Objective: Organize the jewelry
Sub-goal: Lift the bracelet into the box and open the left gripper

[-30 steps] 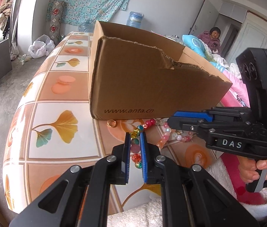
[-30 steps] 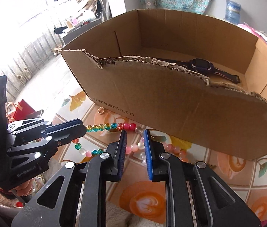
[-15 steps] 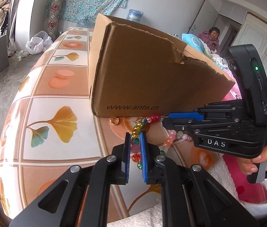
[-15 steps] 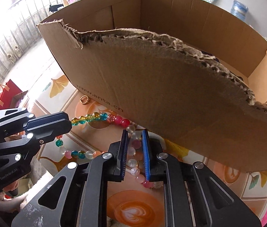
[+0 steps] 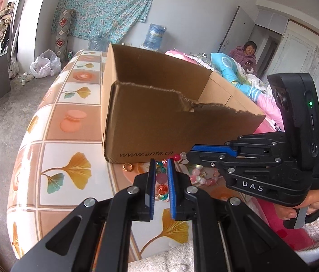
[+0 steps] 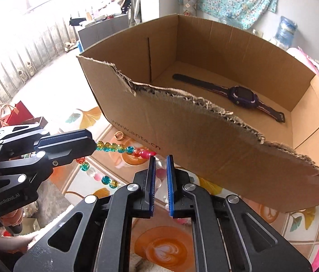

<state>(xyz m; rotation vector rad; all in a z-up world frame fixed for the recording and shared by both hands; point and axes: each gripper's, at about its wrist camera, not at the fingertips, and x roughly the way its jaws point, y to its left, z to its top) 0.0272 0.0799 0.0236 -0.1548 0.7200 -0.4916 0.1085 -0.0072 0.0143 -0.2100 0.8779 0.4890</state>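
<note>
Both grippers grip one bead string: the left gripper is clamped on the coloured beads, and the right gripper has its jaws closing on the pale beads between them, the string spanning them just above the table, in front of the box. The step in hand appears to be lifting the string; next, both must probably rise together over the torn front wall and release inside, near the watch. Legible text: "www.anta.cn" on the box, "DAS" on the right gripper, "GenRobot.AI" on the left.
</note>
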